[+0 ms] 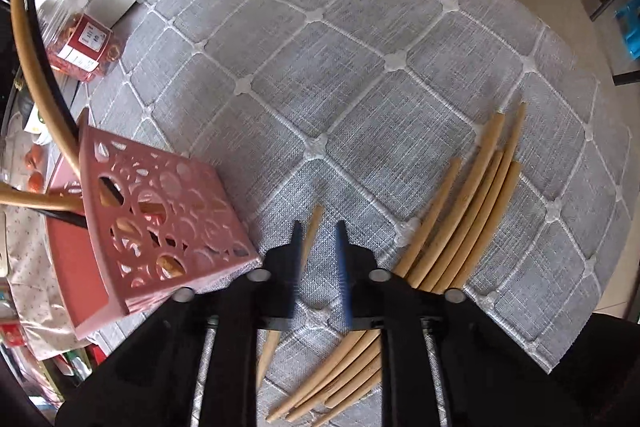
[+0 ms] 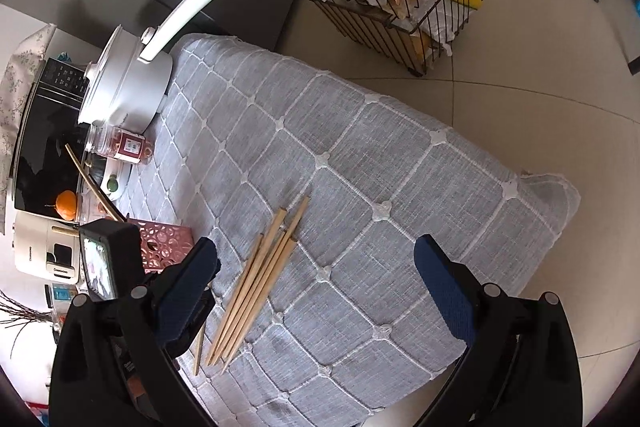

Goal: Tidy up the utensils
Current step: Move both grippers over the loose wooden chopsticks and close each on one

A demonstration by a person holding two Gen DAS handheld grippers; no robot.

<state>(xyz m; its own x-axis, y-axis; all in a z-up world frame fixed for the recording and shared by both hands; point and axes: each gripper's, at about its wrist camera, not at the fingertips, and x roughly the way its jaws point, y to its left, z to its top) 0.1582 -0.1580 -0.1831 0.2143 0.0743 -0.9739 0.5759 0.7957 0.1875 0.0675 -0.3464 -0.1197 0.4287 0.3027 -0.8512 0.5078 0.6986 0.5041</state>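
**Left tongs narrow over one stray chopstick**

The left tongs (image 1: pixel 319 239) point almost straight down at the tabletop (image 1: pixel 360 67), their blue pads standing narrowly apart. A single chopstick (image 1: pixel 310 239) lies beside the left pad, half hidden behind it; no contact shows, so nothing is pinched. Just to the right lies the loose bundle of chopsticks (image 1: pixel 472 203), five as far as I can count, fanned and overlapping. To the left stands the pink perforated holder (image 1: pixel 160 223), tilted in this view, with two chopsticks already sticking out of it.

The right tongs (image 2: pixel 316 267) hang spread wide above the same cloth, holding nothing, the bundle lying between them and nearer the left finger.

Risks, as I judge them: the stray stick sits off-centre, so closing may nudge it aside or clip only its edge, letting it swivel on the lift. The soft woven cloth could also snag a pad. Dropping it in carelessly might tip the light holder.
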